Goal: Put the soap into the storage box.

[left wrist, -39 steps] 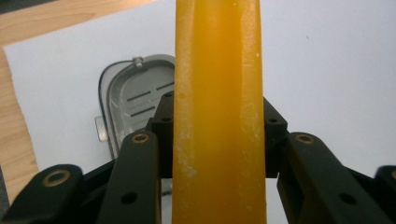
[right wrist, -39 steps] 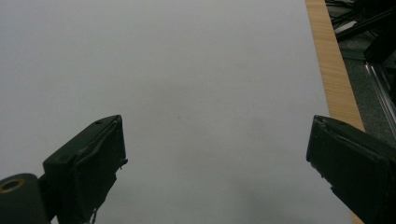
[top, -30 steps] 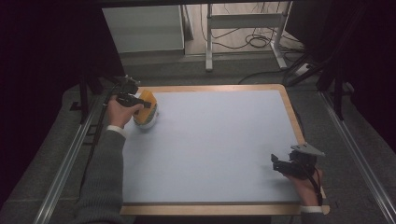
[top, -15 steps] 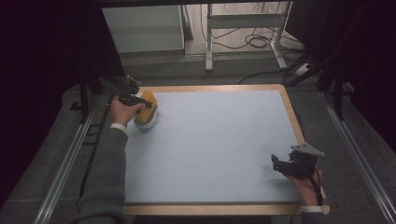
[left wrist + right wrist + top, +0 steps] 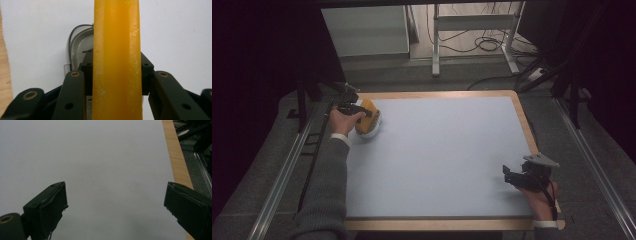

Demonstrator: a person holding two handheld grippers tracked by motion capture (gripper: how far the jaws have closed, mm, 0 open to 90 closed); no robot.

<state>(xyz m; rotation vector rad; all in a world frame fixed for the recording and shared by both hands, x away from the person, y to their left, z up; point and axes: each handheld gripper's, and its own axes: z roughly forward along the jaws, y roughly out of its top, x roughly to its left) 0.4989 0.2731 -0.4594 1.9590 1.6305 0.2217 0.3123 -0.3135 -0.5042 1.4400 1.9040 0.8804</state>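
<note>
An orange-yellow flat piece (image 5: 365,114) stands on edge at the far left of the table, and my left gripper (image 5: 370,114) is shut on it. In the left gripper view the orange piece (image 5: 116,35) runs straight up between the two black jaws, which press its sides. Right under it sits a pale round dish (image 5: 372,131), seen as a grey rimmed dish (image 5: 76,47) behind the piece. Whether the piece touches the dish I cannot tell. My right gripper (image 5: 508,176) rests at the near right, and its jaws stand wide open over bare table (image 5: 116,195).
The table top is a pale mat (image 5: 442,150) with a wooden border (image 5: 524,122). Metal rails (image 5: 287,165) run along both sides. Beyond the far edge are a white cabinet (image 5: 364,30), a metal stand (image 5: 472,25) and floor cables.
</note>
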